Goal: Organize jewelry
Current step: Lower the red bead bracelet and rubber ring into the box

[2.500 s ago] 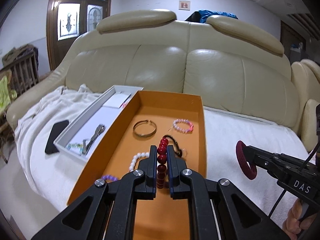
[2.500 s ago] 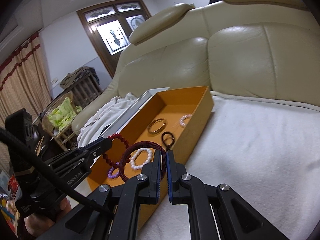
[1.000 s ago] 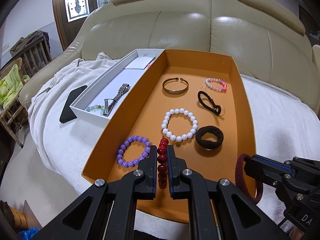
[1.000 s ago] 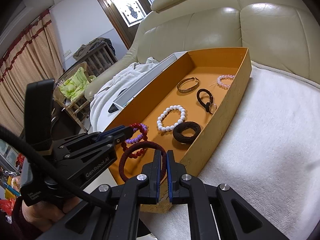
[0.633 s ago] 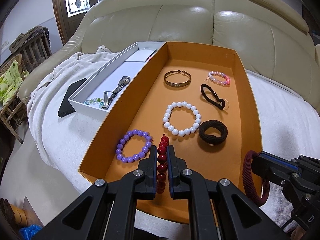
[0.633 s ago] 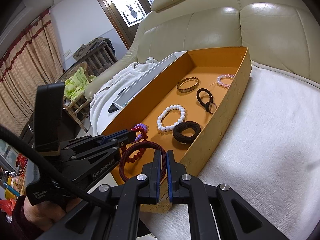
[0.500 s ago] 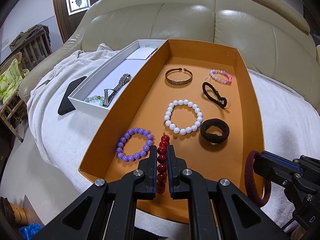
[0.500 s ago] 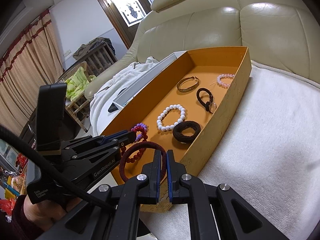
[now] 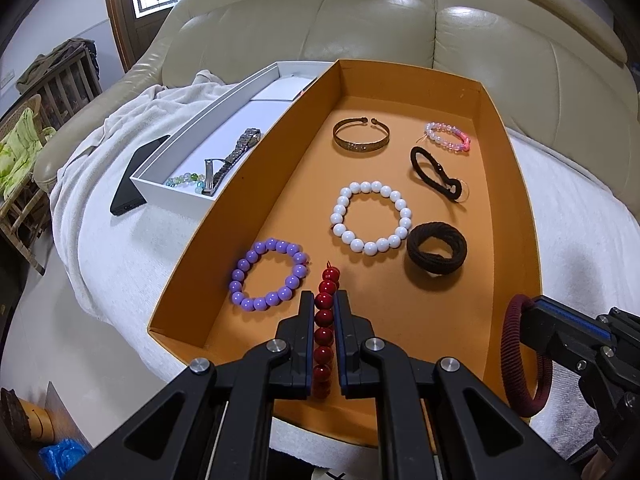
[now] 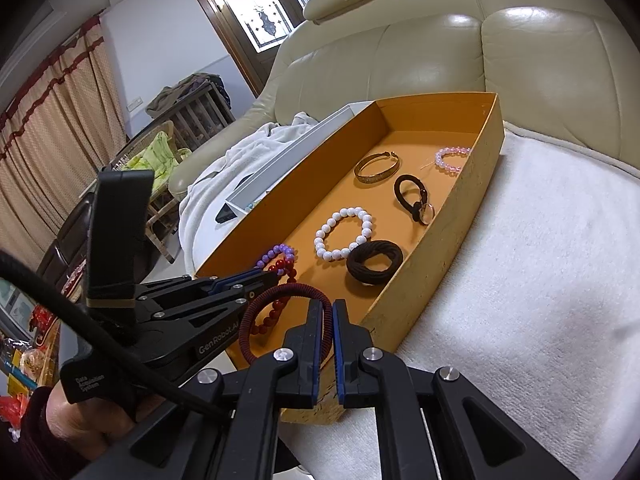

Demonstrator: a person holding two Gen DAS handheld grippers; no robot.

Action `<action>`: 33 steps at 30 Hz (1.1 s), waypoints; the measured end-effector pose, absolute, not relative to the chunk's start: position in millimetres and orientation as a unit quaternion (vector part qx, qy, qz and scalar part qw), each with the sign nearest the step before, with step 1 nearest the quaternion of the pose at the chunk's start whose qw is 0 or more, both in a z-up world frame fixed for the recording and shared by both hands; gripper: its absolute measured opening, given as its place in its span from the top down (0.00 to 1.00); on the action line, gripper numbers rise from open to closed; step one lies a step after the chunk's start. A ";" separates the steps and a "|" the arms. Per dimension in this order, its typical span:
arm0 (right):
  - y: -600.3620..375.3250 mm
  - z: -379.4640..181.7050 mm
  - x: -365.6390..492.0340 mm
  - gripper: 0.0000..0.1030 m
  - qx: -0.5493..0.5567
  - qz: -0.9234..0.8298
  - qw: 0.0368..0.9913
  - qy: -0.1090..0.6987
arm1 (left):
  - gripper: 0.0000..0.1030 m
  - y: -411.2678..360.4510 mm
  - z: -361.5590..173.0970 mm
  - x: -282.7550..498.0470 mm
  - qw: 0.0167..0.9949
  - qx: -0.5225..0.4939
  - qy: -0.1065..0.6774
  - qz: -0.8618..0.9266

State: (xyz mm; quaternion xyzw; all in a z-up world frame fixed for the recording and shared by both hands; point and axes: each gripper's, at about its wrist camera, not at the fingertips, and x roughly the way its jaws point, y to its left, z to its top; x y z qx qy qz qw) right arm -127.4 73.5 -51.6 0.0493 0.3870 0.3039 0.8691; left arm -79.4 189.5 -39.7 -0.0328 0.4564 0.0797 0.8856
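Note:
An orange box (image 9: 516,208) lies on the towel-covered sofa and holds several bracelets: purple beads (image 9: 269,274), white beads (image 9: 371,217), a dark brown hair band (image 9: 437,249), a black cord band (image 9: 435,173), a brass cuff (image 9: 361,140) and pink beads (image 9: 447,136). My left gripper (image 9: 325,304) is shut on a red bead bracelet (image 9: 325,336) above the box's near end, beside the purple beads. My right gripper (image 10: 326,312) is shut on a maroon cord bracelet (image 10: 276,300), held at the box's near right corner. The maroon cord bracelet (image 9: 520,360) also shows in the left wrist view.
A white box (image 9: 192,196) with a metal watch (image 9: 232,158) and pale green beads (image 9: 184,179) sits left of the orange box. A black phone (image 9: 136,180) lies on the white towel (image 9: 104,248). The cream leather sofa back (image 9: 440,24) rises behind. A wicker chair (image 10: 156,160) stands left.
The left gripper tilted down slightly and edged forward over the near end of the orange box, red beads still held. The right gripper kept still with the maroon cord bracelet.

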 end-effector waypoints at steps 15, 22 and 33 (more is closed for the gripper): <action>77.4 -51.8 -113.7 0.91 0.069 0.280 0.880 0.377 | 0.91 191.4 -41.5 -73.8 0.888 -0.035 0.452 0.077; 77.1 -51.5 -109.7 0.91 0.069 0.272 0.883 0.377 | 0.91 191.1 -40.5 -74.2 0.888 -0.034 0.451 0.080; 78.0 -51.4 -108.4 0.91 0.066 0.269 0.885 0.375 | 0.91 190.0 -38.5 -75.3 0.891 -0.019 0.445 0.090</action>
